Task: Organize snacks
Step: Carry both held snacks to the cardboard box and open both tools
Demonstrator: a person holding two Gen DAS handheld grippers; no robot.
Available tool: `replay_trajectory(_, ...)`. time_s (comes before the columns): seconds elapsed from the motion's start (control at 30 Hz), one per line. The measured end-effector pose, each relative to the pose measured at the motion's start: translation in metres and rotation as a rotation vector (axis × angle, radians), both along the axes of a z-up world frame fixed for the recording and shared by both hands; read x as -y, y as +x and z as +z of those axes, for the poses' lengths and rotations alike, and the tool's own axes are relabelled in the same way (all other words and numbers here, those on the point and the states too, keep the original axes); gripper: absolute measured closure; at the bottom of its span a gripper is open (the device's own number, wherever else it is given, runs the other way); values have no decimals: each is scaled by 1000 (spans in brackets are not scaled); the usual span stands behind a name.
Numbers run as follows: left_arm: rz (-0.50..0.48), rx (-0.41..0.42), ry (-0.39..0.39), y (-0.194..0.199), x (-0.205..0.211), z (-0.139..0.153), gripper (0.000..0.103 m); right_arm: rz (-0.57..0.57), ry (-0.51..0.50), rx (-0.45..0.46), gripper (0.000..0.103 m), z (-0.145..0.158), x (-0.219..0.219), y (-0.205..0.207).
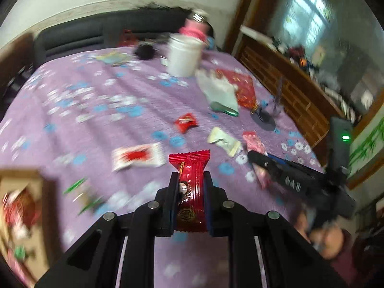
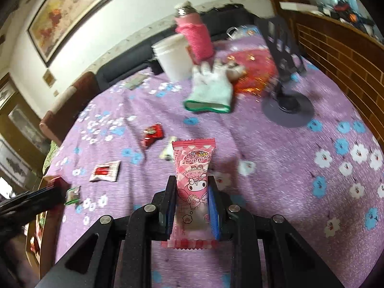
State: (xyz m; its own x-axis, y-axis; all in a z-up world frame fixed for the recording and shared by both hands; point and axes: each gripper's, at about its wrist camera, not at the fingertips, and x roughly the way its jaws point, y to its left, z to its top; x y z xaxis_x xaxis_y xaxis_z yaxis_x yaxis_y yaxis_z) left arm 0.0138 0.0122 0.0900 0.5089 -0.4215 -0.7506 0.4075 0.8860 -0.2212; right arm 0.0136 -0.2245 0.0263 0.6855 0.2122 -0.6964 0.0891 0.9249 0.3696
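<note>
My left gripper [image 1: 190, 176] is shut on a dark red snack packet [image 1: 190, 187] and holds it above the purple flowered cloth [image 1: 96, 120]. My right gripper [image 2: 192, 181] is shut on a pink My Melody snack packet [image 2: 193, 180], also held above the cloth. Loose snacks lie on the cloth: a small red packet [image 1: 185, 122] [image 2: 153, 134], a white and red packet [image 1: 138, 156] [image 2: 105, 171], a pale packet [image 1: 224, 141] and a green-edged one [image 2: 73, 194]. A cardboard box [image 1: 21, 192] with snacks in it is at the lower left of the left view.
A white tub [image 1: 183, 56] [image 2: 174, 56], a pink wrapped bottle [image 2: 194, 36], a white glove [image 1: 219, 92] [image 2: 211, 88] and a red bag [image 1: 242, 88] sit at the far side. A black stand with a round base [image 2: 288, 110] is at the right. A wooden cabinet [image 1: 288, 88] borders the table.
</note>
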Motion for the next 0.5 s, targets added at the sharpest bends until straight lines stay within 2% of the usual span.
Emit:
replay_trajectory(0.17,201,40,-34,-49,-108,12,86,30,-4,31,78,1,-14,-4)
replay_trajectory(0.33,425,10,-50,-97,-218,-3,85,53,-39,34,78,-2,-35,-8)
replay_trajectory(0.43,507,-37,-73,-110,-259,-18,85,76,-38,41,78,5,-56,-16)
replay_trajectory(0.5,532,-67,-68,-113,-271,-27,85,124,-24,52,78,16,-78,-25)
